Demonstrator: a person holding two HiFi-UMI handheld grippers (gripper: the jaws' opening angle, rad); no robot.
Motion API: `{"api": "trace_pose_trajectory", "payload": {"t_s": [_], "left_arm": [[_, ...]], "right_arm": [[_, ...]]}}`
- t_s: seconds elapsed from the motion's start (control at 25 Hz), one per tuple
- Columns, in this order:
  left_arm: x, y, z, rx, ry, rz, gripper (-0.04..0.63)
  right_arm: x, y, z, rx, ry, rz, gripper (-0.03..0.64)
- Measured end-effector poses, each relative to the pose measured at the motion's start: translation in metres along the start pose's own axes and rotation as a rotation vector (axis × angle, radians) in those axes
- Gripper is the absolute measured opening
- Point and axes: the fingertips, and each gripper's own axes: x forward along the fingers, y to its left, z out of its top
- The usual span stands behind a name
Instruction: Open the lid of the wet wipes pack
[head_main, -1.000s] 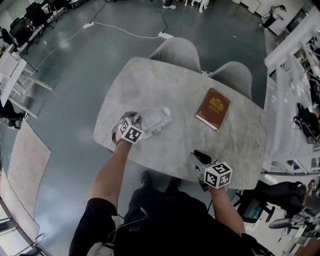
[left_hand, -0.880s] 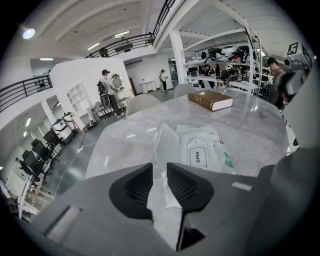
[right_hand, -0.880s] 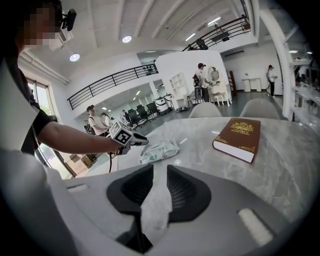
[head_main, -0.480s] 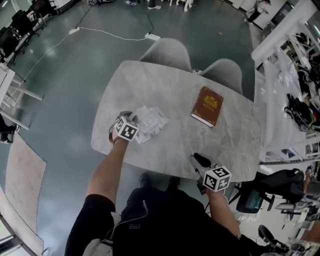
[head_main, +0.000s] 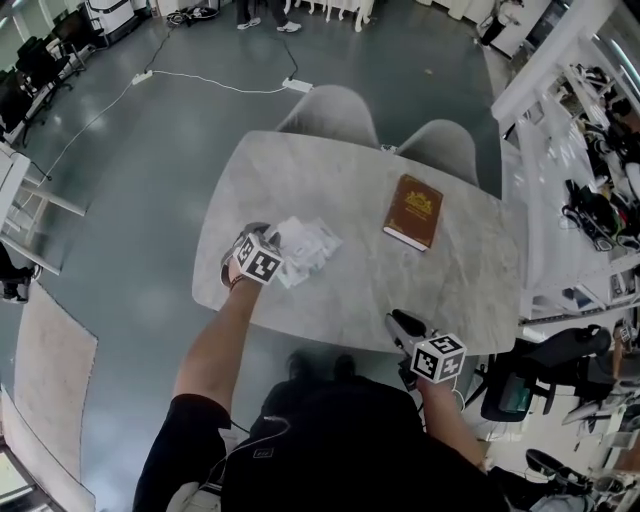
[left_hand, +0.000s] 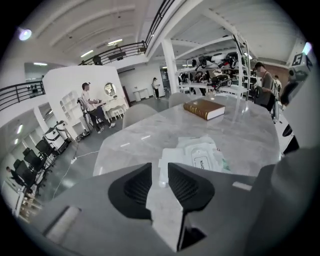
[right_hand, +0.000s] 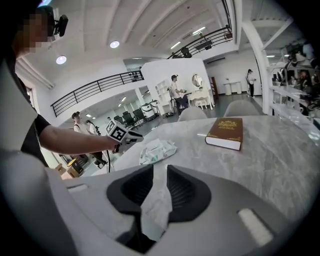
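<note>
Grey marble-patterned stone forms the rounded table top (head_main: 350, 180). At about nine o'clock on it, close to the table's left edge, lies the white crinkly plastic wet wipes pack (head_main: 305, 248). The pack rests flat on the stone with its white flap lid (left_hand: 207, 159) facing up and lying flat against it.

The left gripper (left_hand: 160, 167), grey with black ribbed pads and a marker cube, slants down at the pack from the pack's eight o'clock side. Its claw has just been opening and now stands apart with a narrow gap. The pack's near edge shows at the tips, but the pads do not press on it.

At twelve o'clock, beyond the table's far edge, stand two pale grey upholstered chairs (head_main: 330, 105), side by side. At about two o'clock on the table lies a brown hardback book with a gold emblem (head_main: 413, 211), flat and well apart from the pack.

At five o'clock, over the table's near edge, the right gripper (right_hand: 159, 170) points across the stone toward the pack. Its claw is apart and empty, with only the table showing through the gap.
</note>
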Motion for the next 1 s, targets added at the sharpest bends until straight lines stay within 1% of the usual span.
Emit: {"api": "trace_pose_trajectory", "payload": {"t_s": [0.12,0.28,0.44,0.6,0.84,0.92,0.96,1.0], "left_arm": [[-0.039,0.006,0.023,-0.043,-0.089,0.025,0.110],[-0.099,0.009,0.043,-0.108,-0.194,0.053,0.106],[-0.150,-0.003,0.066,-0.207,-0.298,0.057,0.098],[-0.182,-0.018,0.090,-0.303,-0.403,0.057,0.094],[-0.220,-0.049,0.124,-0.354,-0.494,0.028,0.080],[-0.231,-0.057,0.136,-0.356,-0.522,0.029,0.075],[-0.235,-0.060,0.141,-0.351,-0.533,0.033,0.074],[-0.240,-0.063,0.147,-0.344,-0.544,0.038,0.071]], "right_arm": [[0.007,-0.002,0.018,-0.023,-0.022,0.042,0.091],[0.012,0.016,0.058,-0.097,-0.071,0.114,0.091],[-0.002,0.031,0.098,-0.170,-0.115,0.172,0.091],[-0.018,0.034,0.122,-0.196,-0.167,0.205,0.083],[-0.047,0.036,0.153,-0.221,-0.267,0.218,0.072],[-0.057,0.035,0.163,-0.220,-0.311,0.220,0.064],[-0.063,0.035,0.167,-0.221,-0.337,0.216,0.037],[-0.069,0.034,0.172,-0.224,-0.368,0.208,0.026]]}}
